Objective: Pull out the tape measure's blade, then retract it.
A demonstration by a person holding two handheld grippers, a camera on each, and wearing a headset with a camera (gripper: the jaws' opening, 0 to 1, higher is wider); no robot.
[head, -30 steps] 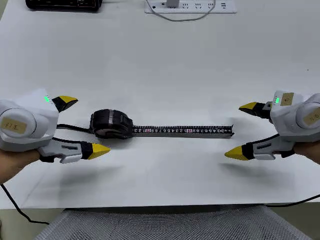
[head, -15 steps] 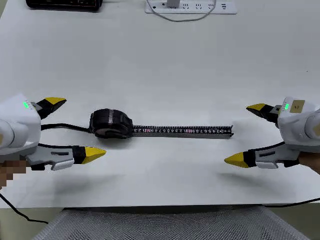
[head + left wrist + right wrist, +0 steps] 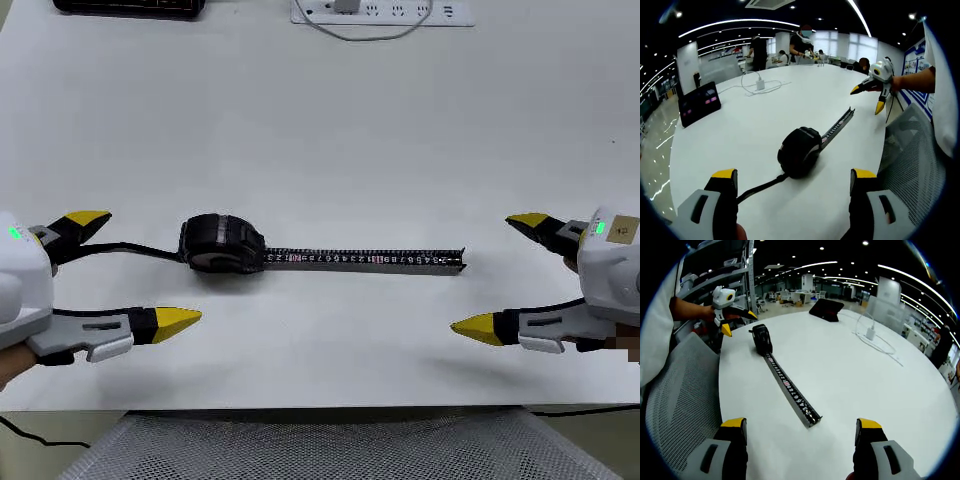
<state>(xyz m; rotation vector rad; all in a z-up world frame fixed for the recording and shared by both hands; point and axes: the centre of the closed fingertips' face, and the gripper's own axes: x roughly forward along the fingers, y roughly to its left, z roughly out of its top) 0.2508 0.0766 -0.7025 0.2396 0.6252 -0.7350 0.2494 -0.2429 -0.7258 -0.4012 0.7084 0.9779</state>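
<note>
Left gripper (image 3: 148,267) hangs just left of the case (image 3: 221,246), fingers spread wide, gripping nothing, the strap (image 3: 140,247) trailing from the case between them. One tape measure on the bench (image 3: 320,130). Its single blade (image 3: 365,260) runs flat and straight out to the right of the case, long axis left-to-right. The hook (image 3: 462,260) lies at the end far from the case. Just past it is the right gripper (image 3: 483,272), fingers wide apart, empty too. Two grippers, neither touching anything. For the retract, I judge the left gripper nearer the case and the right nearer the hook.
</note>
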